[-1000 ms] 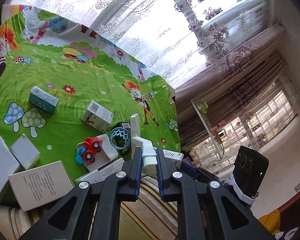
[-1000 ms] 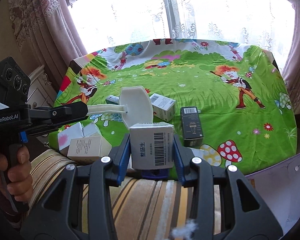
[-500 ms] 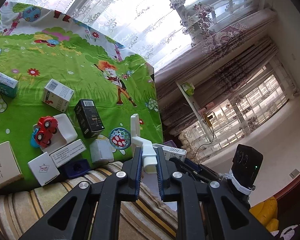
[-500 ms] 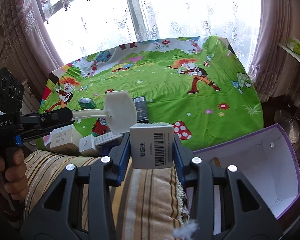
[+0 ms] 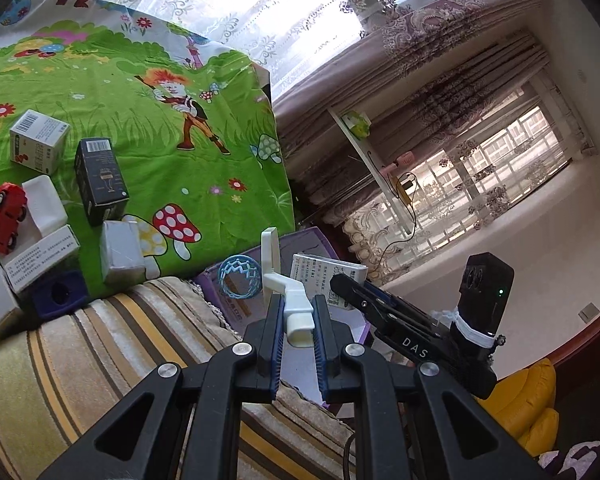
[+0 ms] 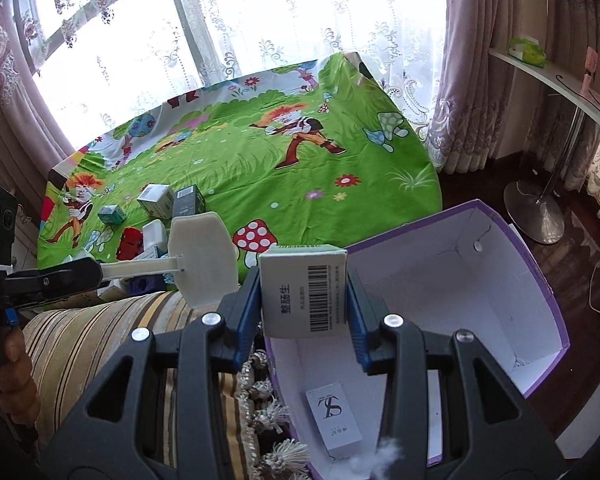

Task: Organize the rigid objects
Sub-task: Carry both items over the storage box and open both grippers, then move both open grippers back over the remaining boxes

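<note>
My left gripper (image 5: 296,320) is shut on the handle of a white plastic scoop (image 5: 278,280), whose flat blade (image 6: 204,260) shows in the right wrist view. My right gripper (image 6: 304,300) is shut on a white barcode box (image 6: 303,294), held over the near rim of an open purple storage box (image 6: 548,292). A small white box marked SL (image 6: 334,422) lies inside it. In the left wrist view a blue lattice ball (image 5: 239,277) sits at that storage box's edge. Several boxes and a red toy car (image 5: 4,216) rest on the green cartoon cloth (image 5: 148,120).
A striped cushion (image 5: 100,360) lies between me and the table. A black box (image 5: 100,180), white cartons (image 5: 38,140) and a dark blue block (image 5: 60,296) crowd the cloth's near left. A lamp stand (image 6: 534,208) and shelf are at right. A hand (image 6: 8,368) holds the left gripper.
Both grippers have swung right, off the table toward the purple storage box, each keeping its load. The storage box's white interior has come into the right wrist view.
</note>
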`<state>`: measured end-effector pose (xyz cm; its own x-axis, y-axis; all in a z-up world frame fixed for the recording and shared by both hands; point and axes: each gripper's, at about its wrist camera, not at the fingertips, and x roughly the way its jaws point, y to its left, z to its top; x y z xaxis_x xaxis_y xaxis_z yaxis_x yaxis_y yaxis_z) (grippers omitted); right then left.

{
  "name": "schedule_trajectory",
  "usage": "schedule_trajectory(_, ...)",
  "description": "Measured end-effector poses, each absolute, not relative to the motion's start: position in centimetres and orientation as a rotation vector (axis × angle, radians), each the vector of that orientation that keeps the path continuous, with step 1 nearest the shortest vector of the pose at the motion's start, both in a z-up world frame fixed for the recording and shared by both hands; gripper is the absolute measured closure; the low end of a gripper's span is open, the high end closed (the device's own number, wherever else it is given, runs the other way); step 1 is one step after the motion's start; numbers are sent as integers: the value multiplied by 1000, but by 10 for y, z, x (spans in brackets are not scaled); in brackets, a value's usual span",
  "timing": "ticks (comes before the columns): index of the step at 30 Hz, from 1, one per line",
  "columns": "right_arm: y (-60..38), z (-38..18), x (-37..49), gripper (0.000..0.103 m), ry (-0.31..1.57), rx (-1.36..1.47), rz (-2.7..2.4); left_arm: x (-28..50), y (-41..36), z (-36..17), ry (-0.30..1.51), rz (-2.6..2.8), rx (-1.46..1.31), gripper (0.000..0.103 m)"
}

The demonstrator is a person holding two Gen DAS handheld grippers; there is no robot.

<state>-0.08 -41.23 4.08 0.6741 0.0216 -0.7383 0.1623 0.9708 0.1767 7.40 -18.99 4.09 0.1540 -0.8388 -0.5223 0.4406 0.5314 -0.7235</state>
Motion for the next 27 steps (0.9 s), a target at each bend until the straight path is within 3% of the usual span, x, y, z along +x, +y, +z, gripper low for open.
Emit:
schedule_trajectory(13,-452,35,-15,58,837,284,-201,55,-250,30,1130,-1026,-354,89)
schedule_trajectory(14,-454,35,-16,56,839,289,-206,55,-254,30,1133,-1029,-348,89)
schedule_trajectory(16,-456,35,-18,41,837,297,-217,54,-260,29,1142,-1032,-338,89)
schedule_trajectory(18,-457,35,-19,32,827,301,-223,55,-264,26,1162,-1034,-330,86)
schedule_trajectory(27,-455,36,-19,26,822,307,-218,53,-257,25,1155,-1019,-338,70)
